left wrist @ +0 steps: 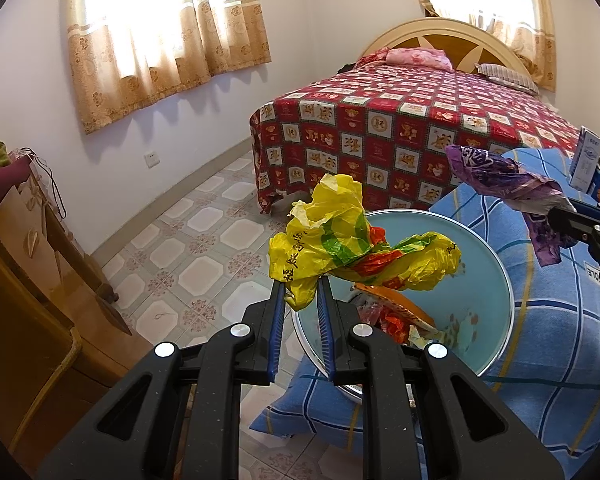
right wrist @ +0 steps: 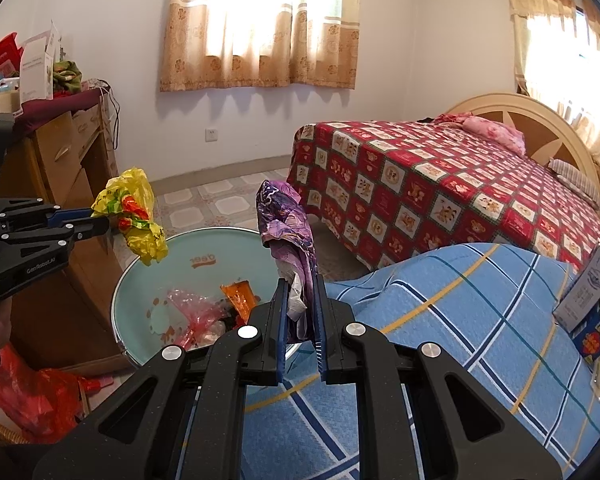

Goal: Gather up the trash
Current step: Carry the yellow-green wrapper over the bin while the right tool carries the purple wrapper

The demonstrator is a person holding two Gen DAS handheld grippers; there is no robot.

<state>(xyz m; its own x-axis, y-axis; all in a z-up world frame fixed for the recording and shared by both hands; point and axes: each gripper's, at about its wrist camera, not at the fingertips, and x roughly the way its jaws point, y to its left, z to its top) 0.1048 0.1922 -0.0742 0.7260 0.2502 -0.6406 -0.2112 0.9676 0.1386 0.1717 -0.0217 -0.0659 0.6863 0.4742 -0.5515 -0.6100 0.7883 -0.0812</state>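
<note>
My left gripper [left wrist: 301, 285] is shut on a crumpled yellow plastic bag [left wrist: 340, 240] with red and green print, which hangs over the rim of a pale blue trash bin [left wrist: 488, 280]. From the right wrist view the same left gripper [right wrist: 106, 222] and yellow bag [right wrist: 134, 212] hover above the bin [right wrist: 140, 276] at its left edge. My right gripper [right wrist: 300, 280] is shut on a purple wrapper [right wrist: 286, 216] that stands up between its fingers, near the bin's right rim. The purple wrapper [left wrist: 500, 176] shows at the right in the left view. Orange and pink wrappers [right wrist: 220, 304] lie inside the bin.
A blue plaid cushion [right wrist: 460, 320] lies beside the bin, with a milk carton [right wrist: 588, 292] on it. A bed with a red patterned cover [left wrist: 400, 128] stands behind. A wooden dresser [right wrist: 60, 168] is on the left, a red bag [right wrist: 32, 392] on the floor.
</note>
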